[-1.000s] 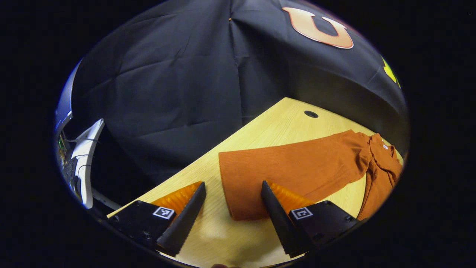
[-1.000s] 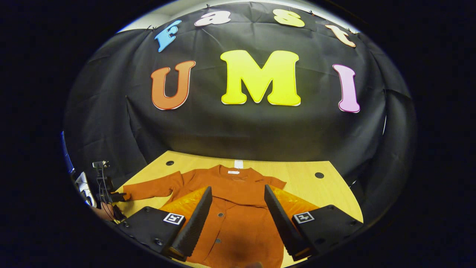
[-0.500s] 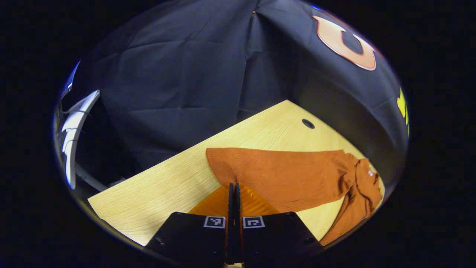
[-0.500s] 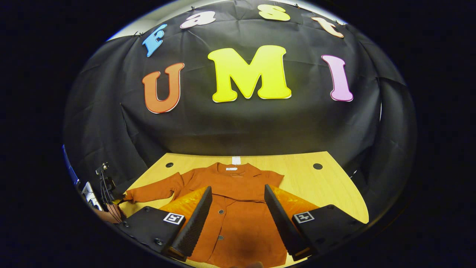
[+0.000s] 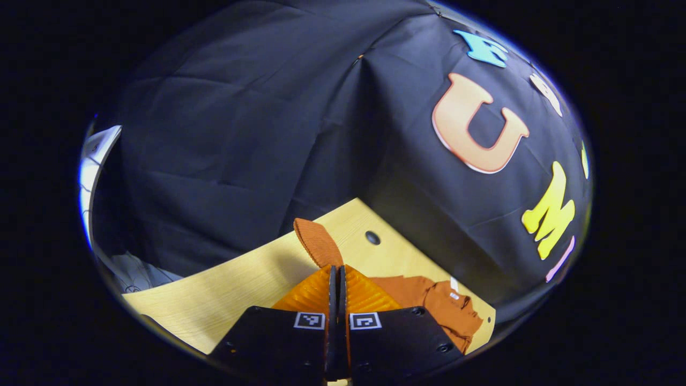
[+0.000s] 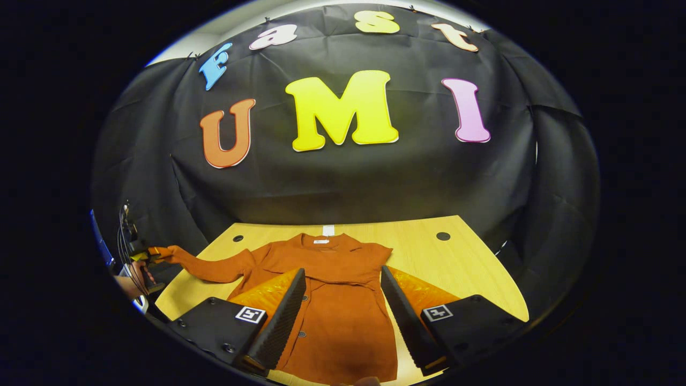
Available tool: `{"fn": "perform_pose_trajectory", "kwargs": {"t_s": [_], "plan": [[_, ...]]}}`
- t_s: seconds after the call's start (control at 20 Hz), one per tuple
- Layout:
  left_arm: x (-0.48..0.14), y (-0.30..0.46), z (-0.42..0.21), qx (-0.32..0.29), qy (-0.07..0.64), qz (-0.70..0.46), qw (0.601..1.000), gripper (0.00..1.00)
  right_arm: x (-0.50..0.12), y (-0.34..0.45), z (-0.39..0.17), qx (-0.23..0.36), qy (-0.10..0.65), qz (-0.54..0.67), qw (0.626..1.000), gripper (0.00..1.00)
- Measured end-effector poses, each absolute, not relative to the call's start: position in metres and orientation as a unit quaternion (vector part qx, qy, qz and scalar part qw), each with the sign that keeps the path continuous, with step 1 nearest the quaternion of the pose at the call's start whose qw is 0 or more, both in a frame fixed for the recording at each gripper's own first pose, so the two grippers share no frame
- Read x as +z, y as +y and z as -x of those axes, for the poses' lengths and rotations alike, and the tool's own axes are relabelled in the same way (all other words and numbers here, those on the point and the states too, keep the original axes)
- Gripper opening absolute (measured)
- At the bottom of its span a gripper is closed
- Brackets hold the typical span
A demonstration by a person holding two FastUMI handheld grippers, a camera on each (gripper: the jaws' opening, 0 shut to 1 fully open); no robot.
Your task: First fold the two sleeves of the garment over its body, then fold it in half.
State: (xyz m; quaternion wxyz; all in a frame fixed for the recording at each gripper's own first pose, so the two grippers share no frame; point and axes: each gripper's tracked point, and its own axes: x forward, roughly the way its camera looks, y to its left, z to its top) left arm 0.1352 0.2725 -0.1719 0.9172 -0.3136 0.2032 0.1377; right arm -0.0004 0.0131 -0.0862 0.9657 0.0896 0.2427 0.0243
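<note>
Over the worktop's point(image 6: 471, 268) left edge, our left gripper point(image 5: 336, 273) is clamped on the cuff of the rust-orange cardigan's point(image 6: 332, 300) sleeve point(image 6: 209, 265), lifted clear of the wood. Our right gripper point(image 6: 343, 316) hovers with fingers apart above the buttoned front, which lies flat mid-worktop. We risk dragging the whole body sideways, since nothing pins it, or losing the thin cuff mid-swing.
</note>
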Motion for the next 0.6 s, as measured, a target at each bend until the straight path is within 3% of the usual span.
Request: {"fn": "perform_pose_trajectory", "kwargs": {"t_s": [0.45,0.6], "plan": [[-0.032,0.186,-0.242,0.026,0.131,0.268,0.954,0.03,-0.089,-0.053,0.022,-0.017,0.228,-0.114,0.967,0.91],[0.009,0.12,-0.278,-0.048,0.116,0.239,0.963,0.02,-0.091,-0.078,0.033,-0.04,0.223,-0.12,0.966,0.91]]}}
